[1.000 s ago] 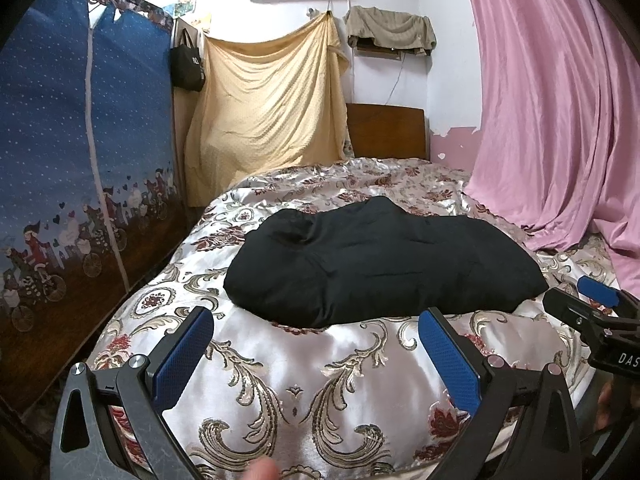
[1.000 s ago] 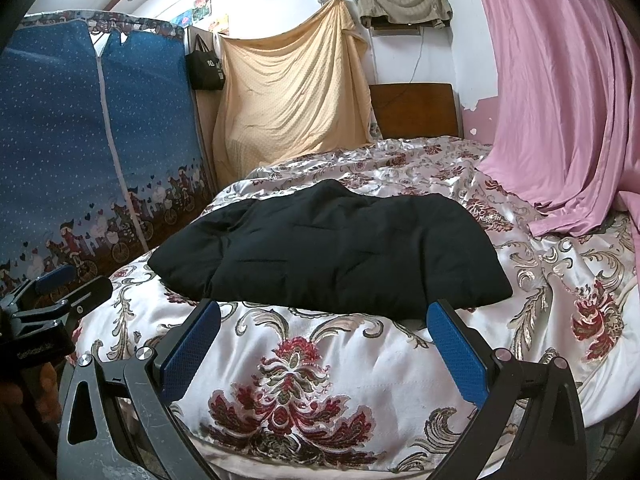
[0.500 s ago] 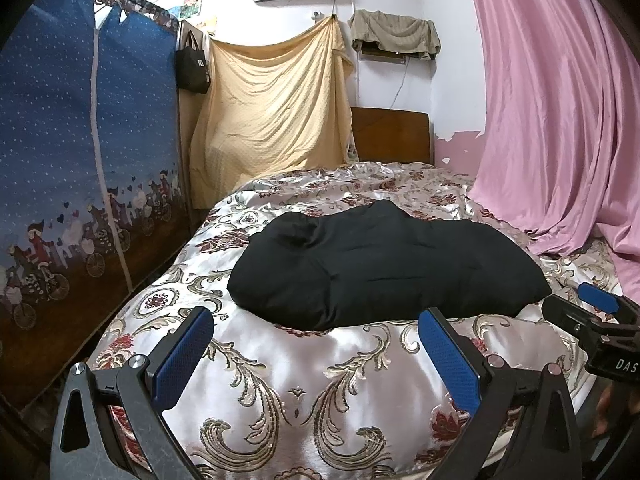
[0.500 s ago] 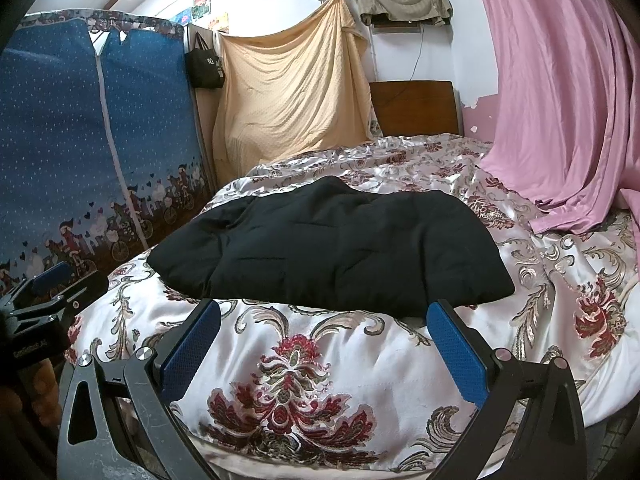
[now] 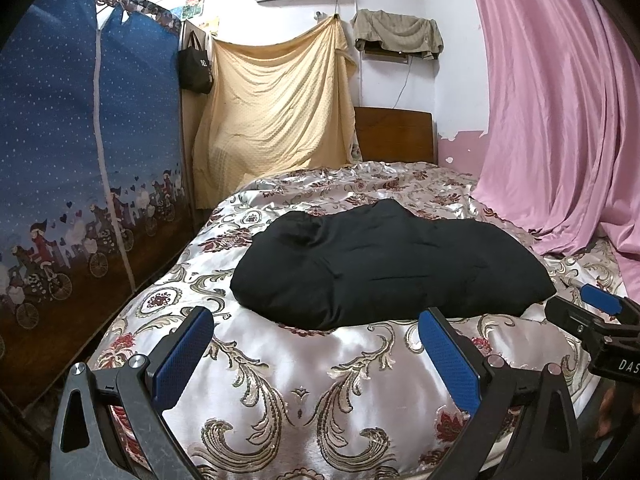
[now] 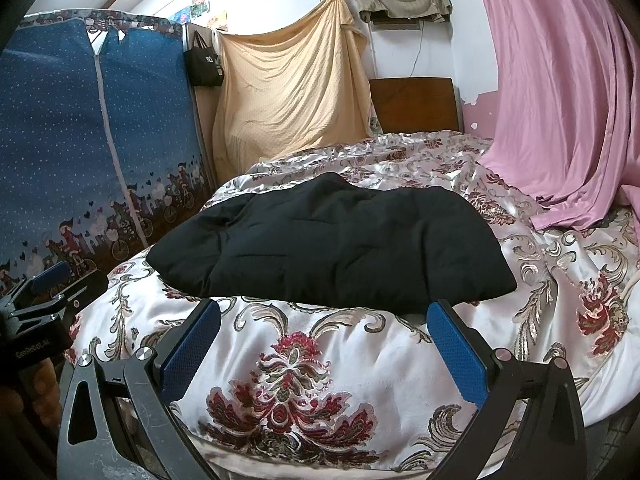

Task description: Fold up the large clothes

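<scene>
From my seat I see a plain black quilted garment [image 5: 392, 268] on a silvery satin bedspread [image 5: 304, 380] scrolled in gold with dark red flowers, blue pads on both black tongs, a pink curtain [image 5: 560, 120], a pale yellow hanging sheet [image 5: 276, 116], and a white-dotted blue wardrobe cover [image 5: 56, 140] with cartoon cyclists.
</scene>
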A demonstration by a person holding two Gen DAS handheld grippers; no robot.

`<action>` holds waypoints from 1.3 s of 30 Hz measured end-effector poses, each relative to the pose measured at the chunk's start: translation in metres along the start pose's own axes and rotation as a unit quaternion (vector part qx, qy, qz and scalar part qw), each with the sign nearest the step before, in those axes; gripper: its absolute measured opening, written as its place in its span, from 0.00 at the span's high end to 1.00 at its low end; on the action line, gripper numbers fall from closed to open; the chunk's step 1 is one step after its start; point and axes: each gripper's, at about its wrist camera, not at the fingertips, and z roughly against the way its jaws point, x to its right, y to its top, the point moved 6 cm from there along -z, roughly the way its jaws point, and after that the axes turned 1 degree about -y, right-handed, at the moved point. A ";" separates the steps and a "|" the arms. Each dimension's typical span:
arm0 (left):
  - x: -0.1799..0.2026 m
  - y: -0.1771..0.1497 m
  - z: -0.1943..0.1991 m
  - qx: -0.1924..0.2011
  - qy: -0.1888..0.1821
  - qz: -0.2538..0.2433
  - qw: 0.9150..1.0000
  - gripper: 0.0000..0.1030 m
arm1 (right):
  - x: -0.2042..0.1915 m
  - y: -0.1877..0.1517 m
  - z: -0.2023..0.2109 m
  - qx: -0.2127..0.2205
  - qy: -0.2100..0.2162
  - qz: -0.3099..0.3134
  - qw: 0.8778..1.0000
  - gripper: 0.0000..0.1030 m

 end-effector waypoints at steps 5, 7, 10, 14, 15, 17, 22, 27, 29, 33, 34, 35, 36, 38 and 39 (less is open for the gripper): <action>0.001 -0.002 -0.002 -0.004 -0.001 0.001 1.000 0.00 | -0.002 -0.003 -0.002 -0.003 0.000 -0.002 1.000 0.01; 0.001 -0.002 -0.003 -0.004 0.000 0.000 1.000 0.00 | -0.001 -0.003 -0.003 -0.004 0.000 -0.003 1.000 0.01; 0.002 -0.002 -0.003 -0.005 -0.001 0.000 1.000 0.00 | -0.001 -0.003 -0.003 -0.004 0.000 -0.003 1.000 0.01; 0.001 -0.002 -0.004 -0.006 0.000 -0.001 1.000 0.00 | -0.003 -0.004 -0.003 -0.005 0.000 -0.004 1.000 0.01; 0.002 -0.002 -0.004 -0.007 0.000 -0.001 1.000 0.00 | -0.002 -0.003 -0.003 -0.005 0.000 -0.004 1.000 0.01; 0.002 -0.003 -0.004 -0.008 -0.001 0.000 1.000 0.00 | -0.001 -0.002 -0.003 -0.005 0.000 -0.003 1.000 0.01; -0.001 -0.004 -0.009 -0.014 -0.002 0.001 1.000 0.00 | -0.001 -0.002 -0.004 -0.006 0.000 -0.004 1.000 0.01; -0.001 -0.005 -0.010 -0.015 0.000 -0.001 1.000 0.00 | -0.003 -0.005 -0.004 -0.007 0.000 -0.005 1.000 0.01; -0.002 -0.005 -0.010 -0.015 -0.001 0.000 1.000 0.00 | -0.002 -0.005 -0.005 -0.008 0.000 -0.005 1.000 0.01; -0.001 -0.005 -0.011 -0.015 -0.001 -0.001 1.000 0.00 | -0.002 -0.005 -0.005 -0.008 0.000 -0.005 1.000 0.01; -0.002 -0.005 -0.011 -0.016 -0.001 -0.001 1.000 0.00 | -0.001 -0.003 -0.006 -0.008 0.000 -0.005 1.000 0.01; -0.002 -0.005 -0.011 -0.016 0.000 -0.001 1.000 0.00 | -0.002 -0.004 -0.005 -0.008 0.000 -0.005 1.000 0.01; -0.002 -0.005 -0.011 -0.016 0.000 -0.001 1.000 0.00 | -0.002 -0.005 -0.005 -0.008 0.000 -0.005 1.000 0.01; -0.002 -0.005 -0.011 -0.015 -0.001 -0.001 1.000 0.00 | -0.003 -0.006 -0.006 -0.008 0.000 -0.005 1.000 0.01; -0.002 -0.005 -0.011 -0.015 0.000 -0.001 1.000 0.00 | -0.003 -0.006 -0.006 -0.008 0.000 -0.005 1.000 0.01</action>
